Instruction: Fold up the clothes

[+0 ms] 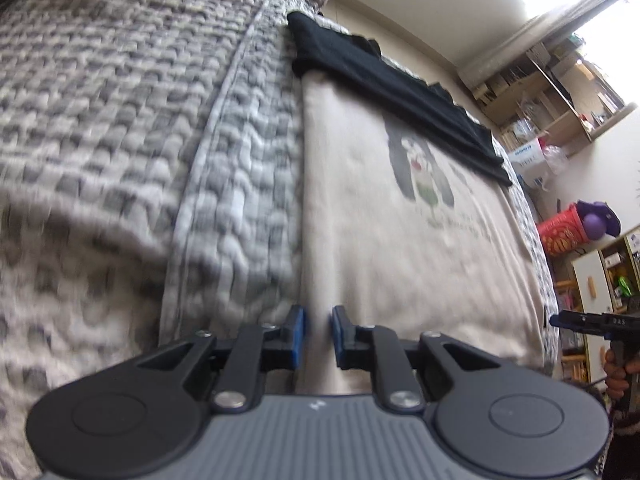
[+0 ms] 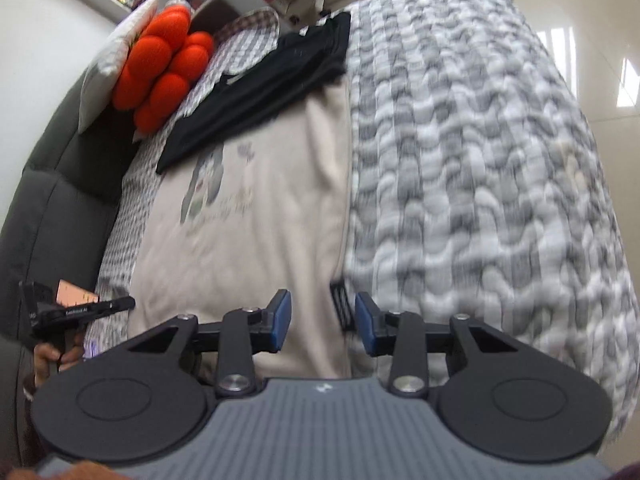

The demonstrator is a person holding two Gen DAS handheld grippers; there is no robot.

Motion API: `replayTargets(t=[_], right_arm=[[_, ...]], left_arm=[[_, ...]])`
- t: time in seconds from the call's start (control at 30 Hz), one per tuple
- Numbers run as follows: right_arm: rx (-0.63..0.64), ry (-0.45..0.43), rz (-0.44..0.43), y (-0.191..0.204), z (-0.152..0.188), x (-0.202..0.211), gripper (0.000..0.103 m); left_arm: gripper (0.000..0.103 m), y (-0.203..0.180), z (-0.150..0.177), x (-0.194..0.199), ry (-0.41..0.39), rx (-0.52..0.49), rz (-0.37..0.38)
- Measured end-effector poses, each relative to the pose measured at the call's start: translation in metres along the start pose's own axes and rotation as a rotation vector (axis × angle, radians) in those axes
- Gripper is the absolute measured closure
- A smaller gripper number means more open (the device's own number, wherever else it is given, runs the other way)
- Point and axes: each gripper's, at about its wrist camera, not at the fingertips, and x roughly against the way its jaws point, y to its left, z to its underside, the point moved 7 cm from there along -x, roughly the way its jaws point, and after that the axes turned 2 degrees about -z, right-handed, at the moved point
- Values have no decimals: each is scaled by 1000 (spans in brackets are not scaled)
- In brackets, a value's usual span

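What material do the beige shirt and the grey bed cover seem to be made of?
Beige shirt: probably soft cotton knit, matte; it lies flat with gentle creases and carries a faded print.
Grey bed cover: looks like a thick quilted or chunky woven textile, matte; its puffy raised bumps form rows. Blur leaves the exact fibre open.

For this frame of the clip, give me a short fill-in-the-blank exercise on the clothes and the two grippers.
1. The beige printed T-shirt lies spread on the grey-and-white quilted bed cover, and the folded garment across its far end is coloured ____.
2. The puffy cushion near the headboard is coloured ____.
3. The wider gap between the jaws belongs to the ____ gripper, comparing the left gripper and the right gripper.

Missing words: black; orange; right
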Motion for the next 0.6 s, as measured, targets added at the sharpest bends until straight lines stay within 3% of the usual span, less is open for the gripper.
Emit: replayTargets(t=[0.17, 0.43, 0.47, 0.5, 0.6], right_arm=[[4, 45, 32, -7, 16, -3, 64], [-75, 70, -28, -15, 28, -8, 65], [-83, 69, -30, -17, 28, -8, 65], [-93, 69, -32, -18, 28, -7, 65], [-112, 72, -37, -21, 28, -6, 65]], left_arm=[[84, 8, 18, -3, 28, -3, 26], [85, 14, 29, -8, 54, 13, 88], [86, 14, 30, -8, 53, 13, 92], [94, 12, 30, -6, 43, 5, 92], [96, 7, 32, 1, 13, -20, 93]])
